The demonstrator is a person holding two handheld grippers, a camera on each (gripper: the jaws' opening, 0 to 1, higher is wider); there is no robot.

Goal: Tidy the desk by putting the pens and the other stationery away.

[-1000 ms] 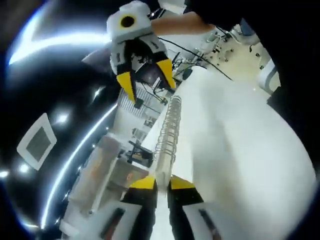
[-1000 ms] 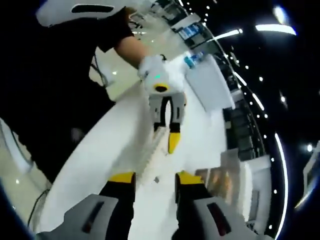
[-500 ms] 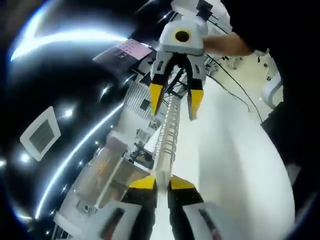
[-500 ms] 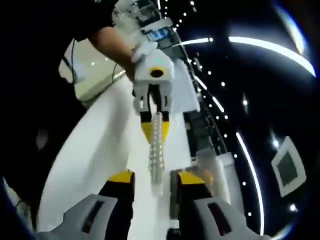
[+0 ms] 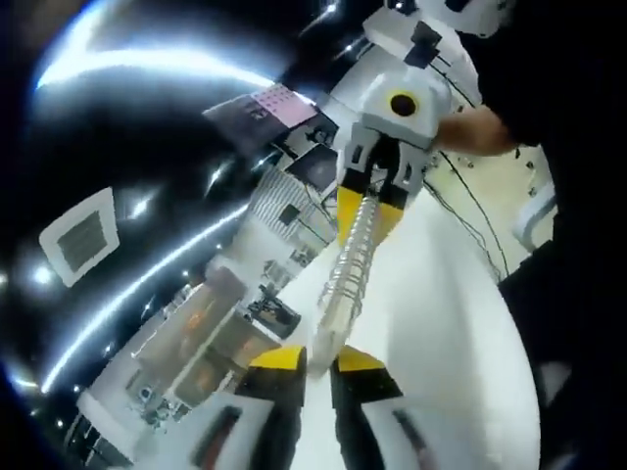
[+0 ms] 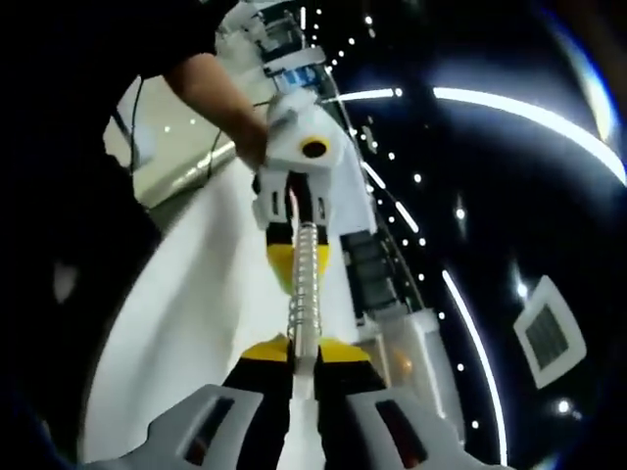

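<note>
Both grippers hold the same clear ribbed pen (image 5: 348, 269), one at each end, above the white desk (image 5: 441, 323). In the left gripper view, the left gripper (image 5: 317, 360) has its jaws nearly closed on the near end, and the right gripper (image 5: 372, 211) pinches the far end. In the right gripper view, the right gripper (image 6: 305, 354) is closed on the pen (image 6: 306, 284), and the left gripper (image 6: 298, 253) grips the other end straight ahead.

A clear, ribbed pen-like stick (image 5: 351, 269) stretched lengthwise above the white bench (image 5: 441, 323). It looked like a pen. Each end was gripped.
</note>
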